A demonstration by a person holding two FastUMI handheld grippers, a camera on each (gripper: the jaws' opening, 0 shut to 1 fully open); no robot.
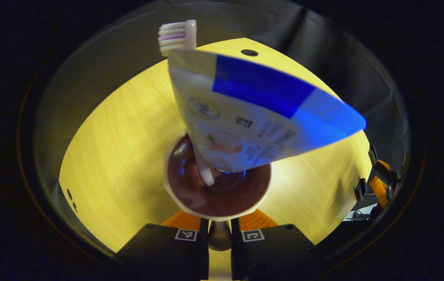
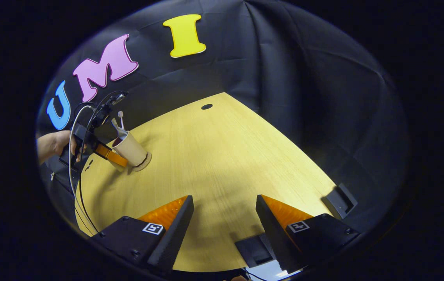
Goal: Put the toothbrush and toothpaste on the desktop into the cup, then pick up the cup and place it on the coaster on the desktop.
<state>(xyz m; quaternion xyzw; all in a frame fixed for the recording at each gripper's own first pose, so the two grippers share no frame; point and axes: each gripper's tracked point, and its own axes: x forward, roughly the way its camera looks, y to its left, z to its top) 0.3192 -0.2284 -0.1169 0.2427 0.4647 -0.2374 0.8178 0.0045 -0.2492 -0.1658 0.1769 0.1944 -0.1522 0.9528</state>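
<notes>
A paper cup (image 1: 222,199) with a dark inside sits right in front of my left gripper (image 1: 219,226). Both fingers are closed on its near wall at the rim. A white and blue toothpaste tube (image 1: 253,117) and a toothbrush (image 1: 179,35) stand in it, bristles up. In the right gripper view the cup (image 2: 131,149) leans at the far left with its base on a round coaster (image 2: 143,162); whether it rests there or hovers I cannot tell. The left gripper (image 2: 106,153) holds it from the left. My right gripper (image 2: 223,201) is open over the table's near part, holding nothing.
The yellow wooden table (image 2: 222,156) has a cable hole (image 2: 206,106) at its far corner. A black bracket (image 2: 341,201) sits at the right edge and another black block (image 2: 254,249) at the near edge. A hand (image 2: 56,144) and cables are at far left.
</notes>
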